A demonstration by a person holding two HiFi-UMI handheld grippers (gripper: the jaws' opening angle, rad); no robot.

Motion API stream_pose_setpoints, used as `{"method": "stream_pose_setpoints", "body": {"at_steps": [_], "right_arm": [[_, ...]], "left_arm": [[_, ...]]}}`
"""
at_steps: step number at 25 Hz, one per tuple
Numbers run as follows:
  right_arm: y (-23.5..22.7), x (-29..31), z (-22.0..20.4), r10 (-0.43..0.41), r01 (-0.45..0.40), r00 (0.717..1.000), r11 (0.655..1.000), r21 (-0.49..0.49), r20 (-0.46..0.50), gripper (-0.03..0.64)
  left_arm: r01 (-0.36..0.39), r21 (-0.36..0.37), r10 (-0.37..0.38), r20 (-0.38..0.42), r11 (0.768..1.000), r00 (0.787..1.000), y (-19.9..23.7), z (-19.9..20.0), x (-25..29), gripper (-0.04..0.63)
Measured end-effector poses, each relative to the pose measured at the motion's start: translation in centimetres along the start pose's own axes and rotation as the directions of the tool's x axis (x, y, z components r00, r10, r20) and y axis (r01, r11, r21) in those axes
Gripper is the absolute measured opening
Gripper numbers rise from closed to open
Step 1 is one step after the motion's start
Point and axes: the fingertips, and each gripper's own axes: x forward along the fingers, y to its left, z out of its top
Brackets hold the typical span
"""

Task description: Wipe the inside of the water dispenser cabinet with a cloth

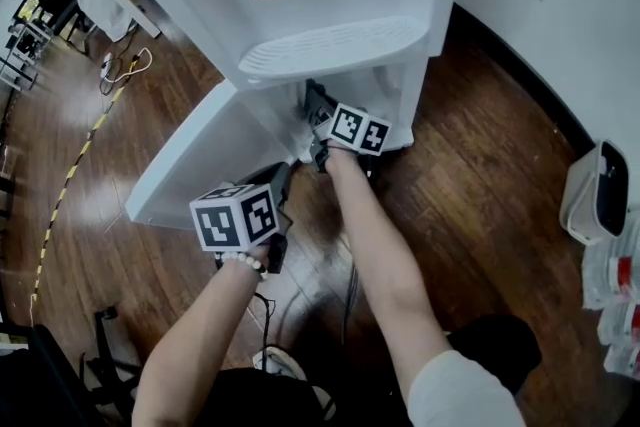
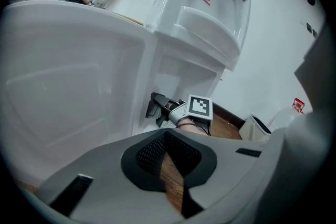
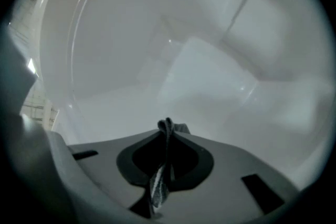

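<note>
We are holding the cloth (image 3: 157,186) clamped in our right tongs (image 3: 167,126) inside the cabinet (image 3: 199,71), its wall straight ahead; our left tongs (image 2: 167,136) are together, empty, outside.

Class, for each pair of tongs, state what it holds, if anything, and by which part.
The right tongs pinch a dark cloth by a bunched fold, with a little of it poking past the tips. The left tongs hold nothing.
</note>
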Motion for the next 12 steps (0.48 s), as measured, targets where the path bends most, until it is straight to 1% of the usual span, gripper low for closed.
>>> {"method": "stream_pose_setpoints", "body": {"at_steps": [2, 4, 6, 9, 12], "right_arm": [[-1.4, -2.1, 1.6, -0.067, 0.068, 0.993, 0.998, -0.004, 0.095, 0.019], [-1.9, -4.2, 3.6, -0.113, 0.117, 0.974, 0.993, -0.006, 0.196, 0.020], [-1.4, -6.1, 5.7, -0.137, 0.150, 0.953, 0.988, -0.029, 0.271, 0.020], [1.6, -8.7, 9.4, -0.102, 0.141, 0.921, 0.987, -0.077, 0.376, 0.020], [5.5, -10.7, 12.6, -0.034, 0.083, 0.887, 0.993, -0.088, 0.460, 0.020]], "left_arm": [[0.005, 0.004, -0.005, -0.001, 1.000, 1.000, -0.2, 0.0, 0.0, -0.003], [0.009, 0.009, -0.009, -0.002, 1.000, 1.000, -0.4, 0.0, 0.0, -0.003], [0.012, 0.016, -0.012, -0.005, 1.000, 1.000, -0.6, -0.1, 0.2, -0.003], [0.017, 0.022, -0.016, -0.009, 1.000, 1.000, -0.7, -0.2, 0.5, -0.003], [0.020, 0.025, -0.020, 0.001, 0.999, 1.000, -0.8, 0.3, 0.7, -0.003]]}}
